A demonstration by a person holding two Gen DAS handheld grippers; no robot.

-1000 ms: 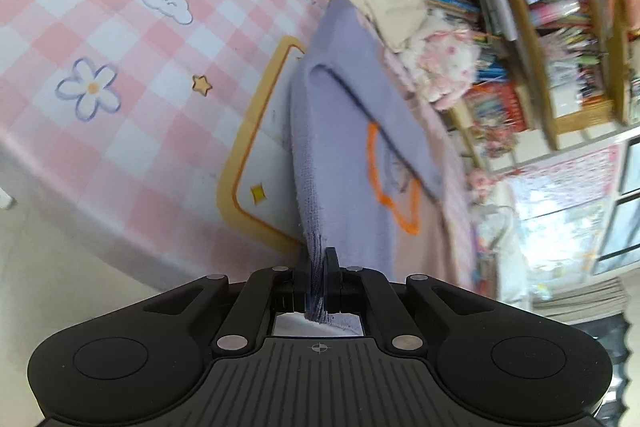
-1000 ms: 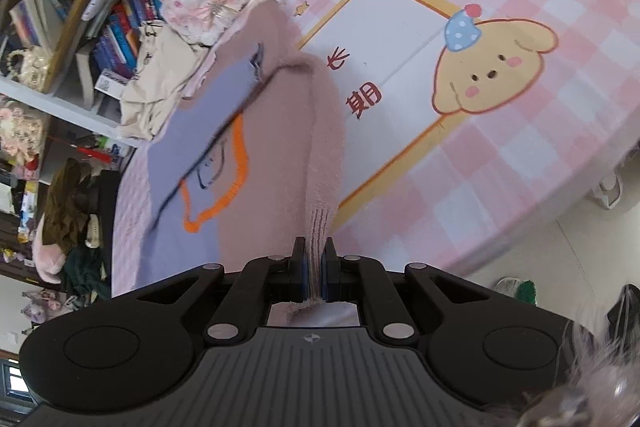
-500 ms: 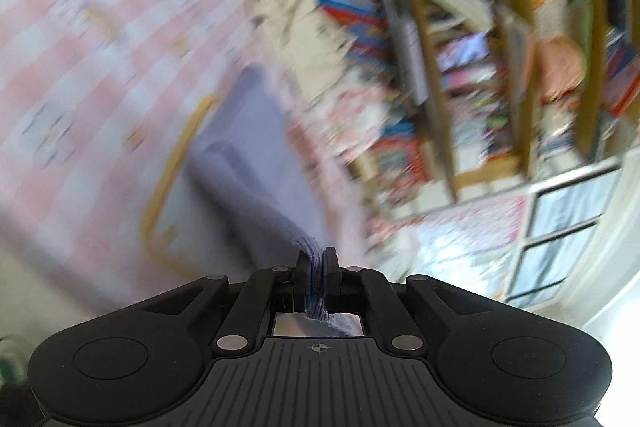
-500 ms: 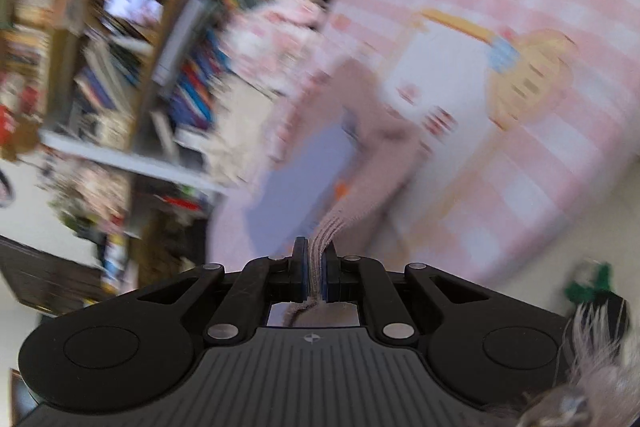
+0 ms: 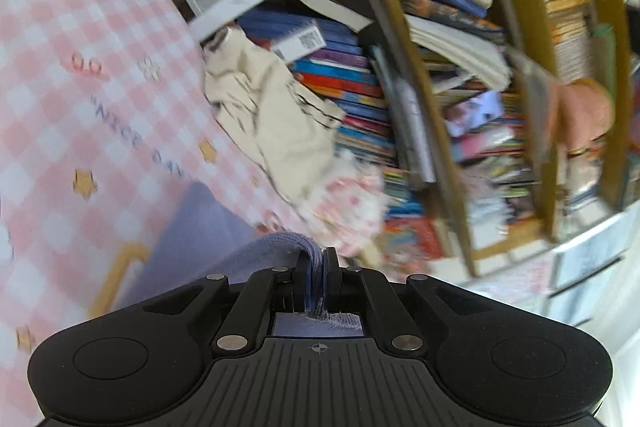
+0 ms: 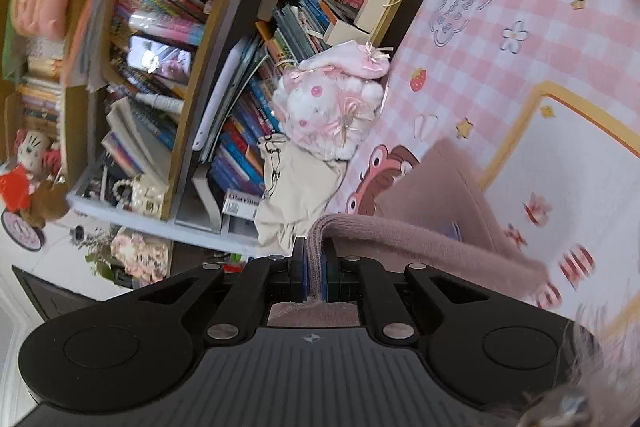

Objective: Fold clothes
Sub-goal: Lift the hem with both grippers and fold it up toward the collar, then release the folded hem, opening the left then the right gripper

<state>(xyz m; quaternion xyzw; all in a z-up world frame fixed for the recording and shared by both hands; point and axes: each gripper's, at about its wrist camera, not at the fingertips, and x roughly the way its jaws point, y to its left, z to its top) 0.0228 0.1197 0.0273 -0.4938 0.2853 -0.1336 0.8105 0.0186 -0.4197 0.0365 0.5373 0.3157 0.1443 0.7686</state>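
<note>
— Since a second ago we've swung both grippers up and forward: the table filled both views then, and now the bookshelf (image 5: 460, 99) does, with the hem carried over toward the far edge.

— What are we holding?

— Our left gripper (image 5: 317, 269) is pinched tight on the lilac side of the sweater (image 5: 200, 227); our right gripper (image 6: 317, 259) is clamped the same way on its dusty-pink side (image 6: 432, 195). Both jaws are nearly closed, with knit between them.

— And where's the rest of the garment?

— Below and ahead of both claws, lying on the pink checked tablecloth (image 5: 80, 87). From each pinch the cloth arches up and drops back down onto the body, so the fold is half turned.

— Which way does it run?

— Away from us, toward the shelf. We judge the pinched hem lies across that axis, one corner per hand, neither noticeably nearer. Next, we think, both should lower together onto the far end, short of the cream cloth (image 6: 296, 187) and plush toy (image 6: 332, 107).
</note>
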